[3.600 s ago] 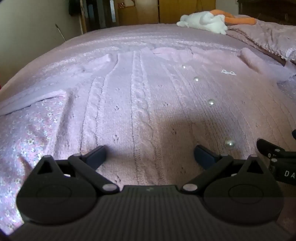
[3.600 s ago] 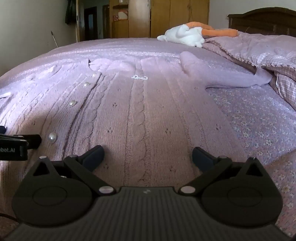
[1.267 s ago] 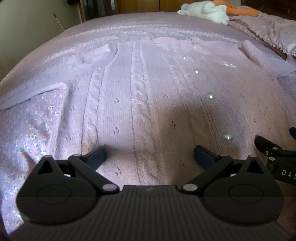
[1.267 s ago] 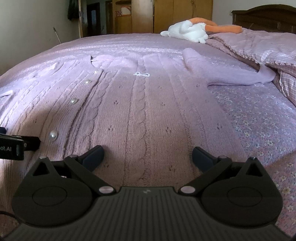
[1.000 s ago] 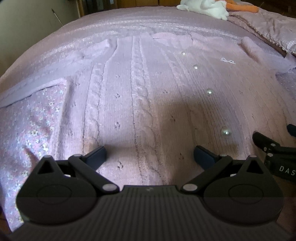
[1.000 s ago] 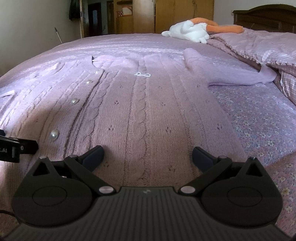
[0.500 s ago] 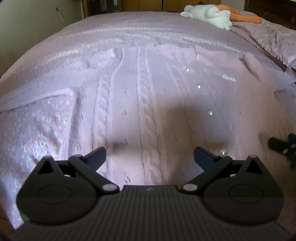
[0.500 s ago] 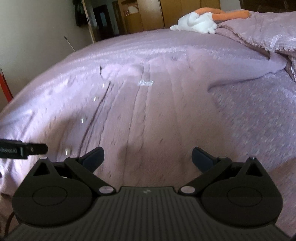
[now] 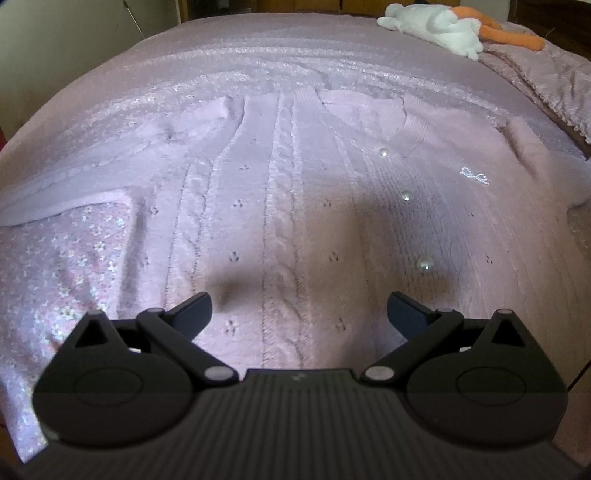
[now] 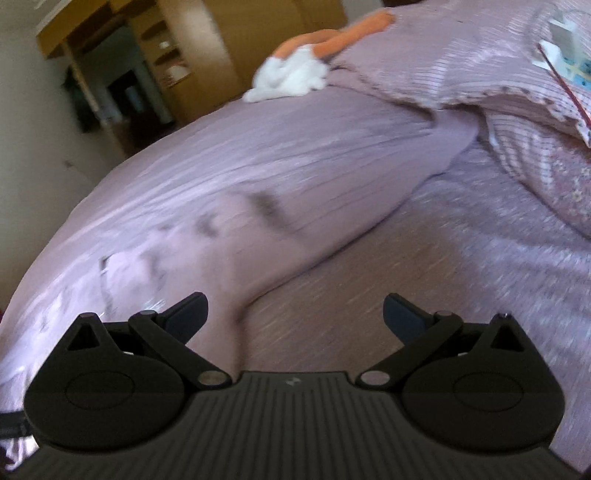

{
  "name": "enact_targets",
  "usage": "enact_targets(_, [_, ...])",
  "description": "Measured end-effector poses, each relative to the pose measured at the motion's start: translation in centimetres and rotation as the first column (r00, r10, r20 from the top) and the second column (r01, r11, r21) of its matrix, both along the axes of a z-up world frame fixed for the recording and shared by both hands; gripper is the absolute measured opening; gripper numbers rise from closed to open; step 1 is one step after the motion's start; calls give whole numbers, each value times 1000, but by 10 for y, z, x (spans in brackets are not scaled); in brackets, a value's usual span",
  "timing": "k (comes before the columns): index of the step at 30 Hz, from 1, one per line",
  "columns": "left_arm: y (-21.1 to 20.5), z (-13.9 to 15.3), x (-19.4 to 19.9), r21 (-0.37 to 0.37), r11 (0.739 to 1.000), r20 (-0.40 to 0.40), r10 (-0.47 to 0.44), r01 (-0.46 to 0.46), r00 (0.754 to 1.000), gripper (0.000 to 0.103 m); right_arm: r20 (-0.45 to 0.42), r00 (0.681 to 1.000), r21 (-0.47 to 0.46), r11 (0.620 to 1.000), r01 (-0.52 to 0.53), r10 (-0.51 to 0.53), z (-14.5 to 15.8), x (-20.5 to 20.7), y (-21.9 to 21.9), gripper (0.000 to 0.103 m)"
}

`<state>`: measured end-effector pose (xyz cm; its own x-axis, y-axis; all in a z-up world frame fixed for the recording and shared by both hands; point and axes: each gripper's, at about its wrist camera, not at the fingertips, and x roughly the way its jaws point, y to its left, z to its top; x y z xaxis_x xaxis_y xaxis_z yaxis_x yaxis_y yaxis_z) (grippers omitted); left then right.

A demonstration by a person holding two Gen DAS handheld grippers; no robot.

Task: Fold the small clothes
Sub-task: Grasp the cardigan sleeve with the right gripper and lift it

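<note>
the cardigan (image 9: 288,206) lies spread flat, buttoned, on the bed (image 9: 258,48), its front filling the left wrist view from 6 up to 12 o'clock, with one sleeve (image 9: 74,188) running out toward 9 o'clock. the left hand-held gripper (image 9: 297,312) hovers over the lower front with its jaws wide apart and nothing between them. the right hand-held gripper (image 10: 295,314) is also wide open and empty, tilted, and its view is blurred; the other sleeve (image 10: 351,206) stretches from about 7 toward 2 o'clock ahead of it. no fold is made yet. the risk, as i judge it: the knit is thick and slack, so a pinch may catch only the top layer, or drag the whole cardigan across the bed and skew it. the buttons (image 9: 424,264) near 4 o'clock could snag a finger. a stuffed toy (image 9: 436,29) sits far off at 1 o'clock, out of the way.
</note>
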<state>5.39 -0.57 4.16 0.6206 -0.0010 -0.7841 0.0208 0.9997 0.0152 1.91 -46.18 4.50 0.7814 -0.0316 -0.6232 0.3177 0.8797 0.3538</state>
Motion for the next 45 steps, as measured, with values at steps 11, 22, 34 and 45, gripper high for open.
enact_targets(11, [-12,-11,22,66,997,-68,29,-24,997,103,-52,993,-53,993,103,-106,-35,83,-88,103])
enact_targets(22, [-12,-19,28,71,994,-94,91,-84,991,103,-56,990,-67,989,128,-132,-57,164,-136,103])
enact_targets(34, [-13,-21,29,73,993,-86,102,-96,991,103,41,971,-3,971,237,-237,-54,160,-142,18])
enact_targets(45, [-18,-11,21,101,994,-45,38,-33,998,103,239,947,-82,967,240,-215,33,83,-118,16])
